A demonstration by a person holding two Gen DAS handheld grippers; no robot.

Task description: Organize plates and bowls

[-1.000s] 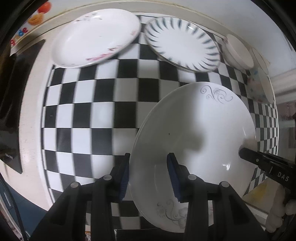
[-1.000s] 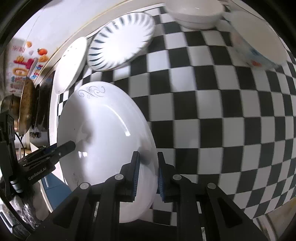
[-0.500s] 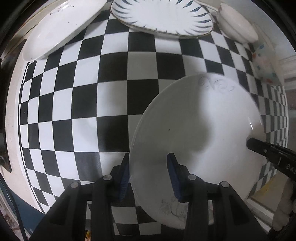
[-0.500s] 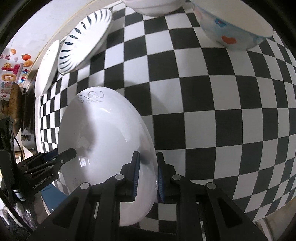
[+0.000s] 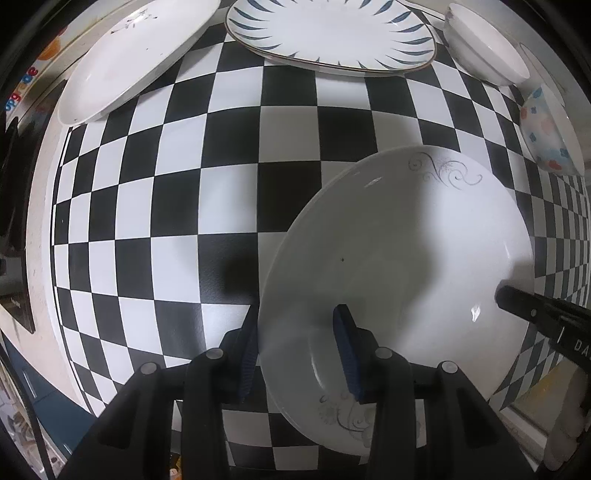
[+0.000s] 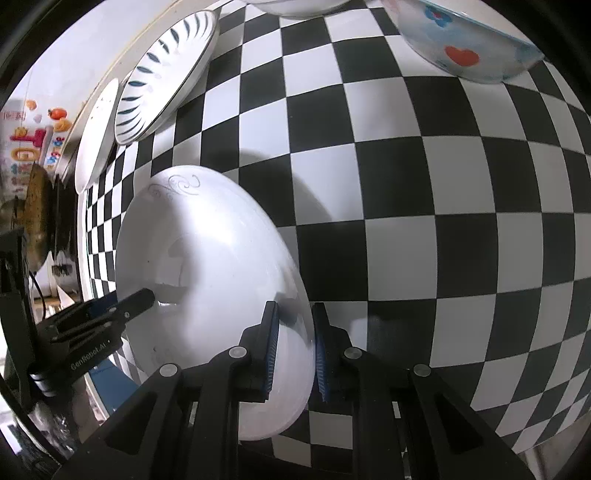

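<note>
A large white plate with grey swirl decoration hangs just above the checkered cloth, gripped from both sides. My left gripper is shut on its near rim, one blue pad under it and one on its face. My right gripper is shut on the opposite rim; its black tip shows at the plate's right edge in the left wrist view. The left gripper appears at the plate's left side in the right wrist view.
On the checkered cloth at the back lie a plain white plate, a blue-striped plate, a white bowl and a flower-patterned bowl. The counter edge runs along the left.
Both grippers have sunk with the swirl plate toward the cloth and moved forward; the back plates and bowls now sit nearer the top edge. The grips have not changed.
</note>
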